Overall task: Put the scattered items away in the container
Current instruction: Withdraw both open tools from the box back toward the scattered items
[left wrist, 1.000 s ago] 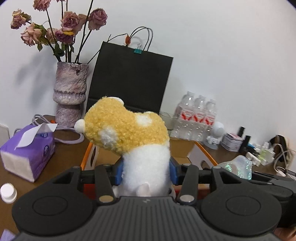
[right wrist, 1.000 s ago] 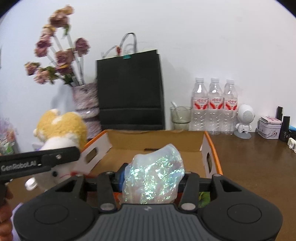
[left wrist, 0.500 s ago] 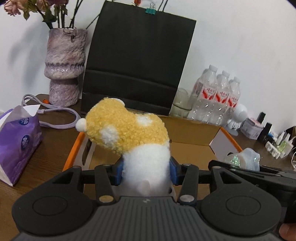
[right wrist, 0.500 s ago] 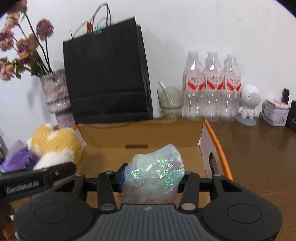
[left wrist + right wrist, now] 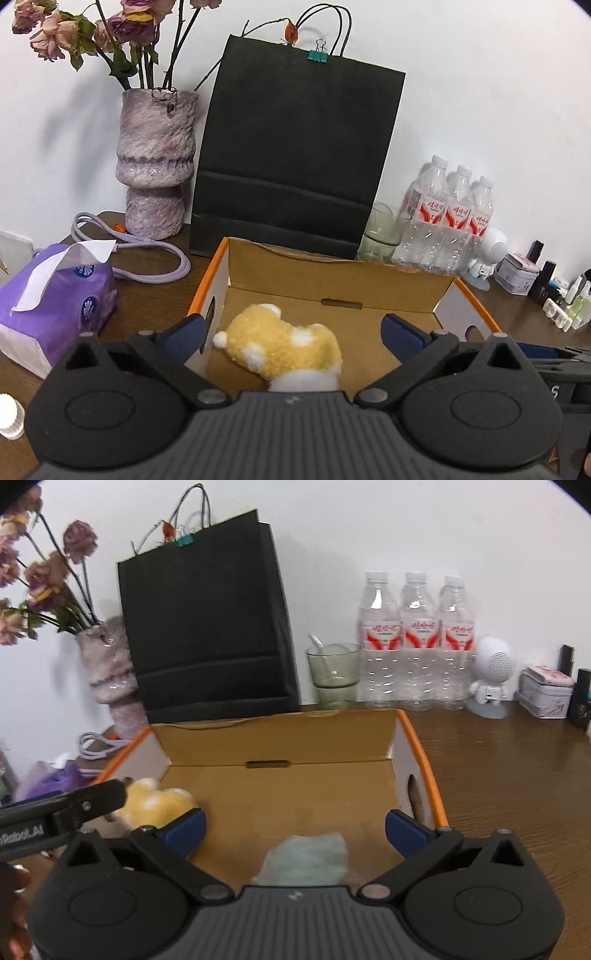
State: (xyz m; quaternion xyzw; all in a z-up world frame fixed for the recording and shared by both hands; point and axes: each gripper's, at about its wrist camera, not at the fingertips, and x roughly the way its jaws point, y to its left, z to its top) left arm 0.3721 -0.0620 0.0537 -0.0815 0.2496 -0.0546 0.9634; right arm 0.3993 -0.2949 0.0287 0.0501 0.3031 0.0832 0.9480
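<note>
An open cardboard box (image 5: 340,284) with orange rims sits on the wooden table; it also shows in the right wrist view (image 5: 280,742). My left gripper (image 5: 291,334) is open above the box's near left part. The yellow and white plush toy (image 5: 280,349) lies below it inside the box, free of the blue pads; it also shows in the right wrist view (image 5: 155,806). My right gripper (image 5: 295,827) is open over the box's near right part. The iridescent bag (image 5: 306,860) lies blurred below it in the box.
A black paper bag (image 5: 295,158) stands behind the box, with a vase of dried roses (image 5: 155,162) to its left. A purple tissue pack (image 5: 55,299) and cable (image 5: 147,254) lie left. A glass (image 5: 334,672), three water bottles (image 5: 417,638), a white figurine (image 5: 491,675) and a tin (image 5: 546,696) stand right.
Both grippers moved forward over the box and opened. The plush toy and the iridescent bag dropped out of the jaws into the box.
</note>
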